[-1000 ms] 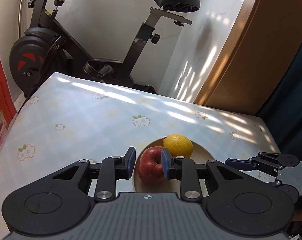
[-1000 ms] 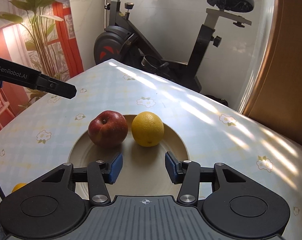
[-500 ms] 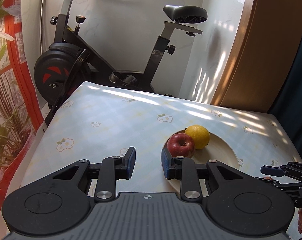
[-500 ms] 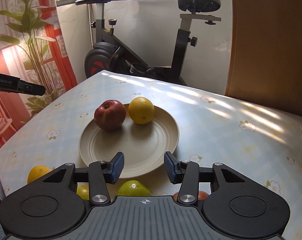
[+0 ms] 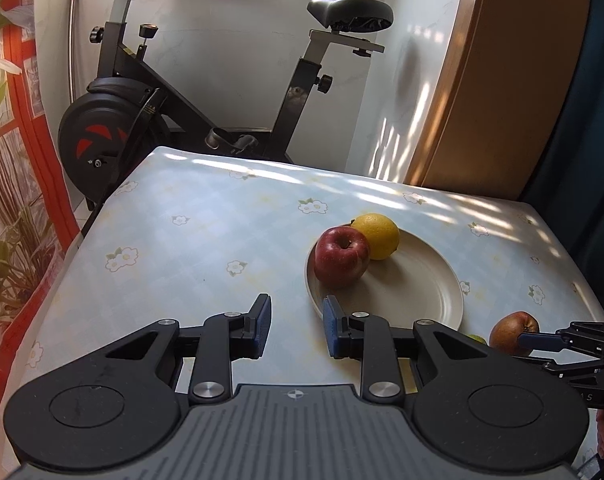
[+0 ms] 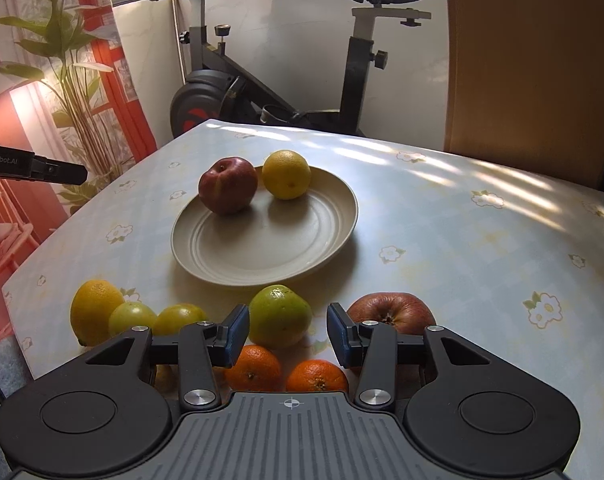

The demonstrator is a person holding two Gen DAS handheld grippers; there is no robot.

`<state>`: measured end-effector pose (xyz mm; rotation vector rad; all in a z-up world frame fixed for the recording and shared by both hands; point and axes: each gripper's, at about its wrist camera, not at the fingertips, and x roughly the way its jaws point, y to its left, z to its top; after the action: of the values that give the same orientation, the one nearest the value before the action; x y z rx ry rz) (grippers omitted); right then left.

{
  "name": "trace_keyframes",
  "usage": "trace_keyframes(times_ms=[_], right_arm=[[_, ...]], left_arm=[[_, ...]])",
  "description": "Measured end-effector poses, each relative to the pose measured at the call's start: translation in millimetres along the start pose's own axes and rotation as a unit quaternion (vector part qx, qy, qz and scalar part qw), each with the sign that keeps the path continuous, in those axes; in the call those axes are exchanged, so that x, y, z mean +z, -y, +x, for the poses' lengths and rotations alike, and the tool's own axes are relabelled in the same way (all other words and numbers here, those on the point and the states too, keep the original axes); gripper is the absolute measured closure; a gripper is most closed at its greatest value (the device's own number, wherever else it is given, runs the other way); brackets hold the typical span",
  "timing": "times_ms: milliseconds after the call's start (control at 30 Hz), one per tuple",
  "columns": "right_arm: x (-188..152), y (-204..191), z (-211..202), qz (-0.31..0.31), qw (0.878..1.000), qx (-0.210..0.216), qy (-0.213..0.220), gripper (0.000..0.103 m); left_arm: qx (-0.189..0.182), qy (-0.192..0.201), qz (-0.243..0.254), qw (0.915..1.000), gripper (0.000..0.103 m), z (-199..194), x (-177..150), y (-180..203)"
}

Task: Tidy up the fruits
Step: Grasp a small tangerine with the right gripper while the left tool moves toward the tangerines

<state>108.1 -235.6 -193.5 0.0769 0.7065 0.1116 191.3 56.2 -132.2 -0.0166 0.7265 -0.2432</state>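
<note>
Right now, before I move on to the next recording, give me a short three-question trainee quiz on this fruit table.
1. True or false: the plate holds three fruits.
2. In the right wrist view, which fruit lies on the table just off the plate's near rim? A. green fruit B. banana C. grapes
3. Fill in: ___ small orange mandarins lie off the plate.
Key: 1 false, only a red apple and a yellow citrus sit on it. 2 A. 3 two.
</note>
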Motion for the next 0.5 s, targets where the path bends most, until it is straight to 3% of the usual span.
trace_keyframes(times_ms=[500], right_arm=[[-41.6, -16.2, -19.3, -0.016, 1.0, 0.001, -0.016, 0.063]], left_arm=[[-0.033, -0.015, 0.037, 0.9987, 0.074, -5.1, -39.9, 41.9]])
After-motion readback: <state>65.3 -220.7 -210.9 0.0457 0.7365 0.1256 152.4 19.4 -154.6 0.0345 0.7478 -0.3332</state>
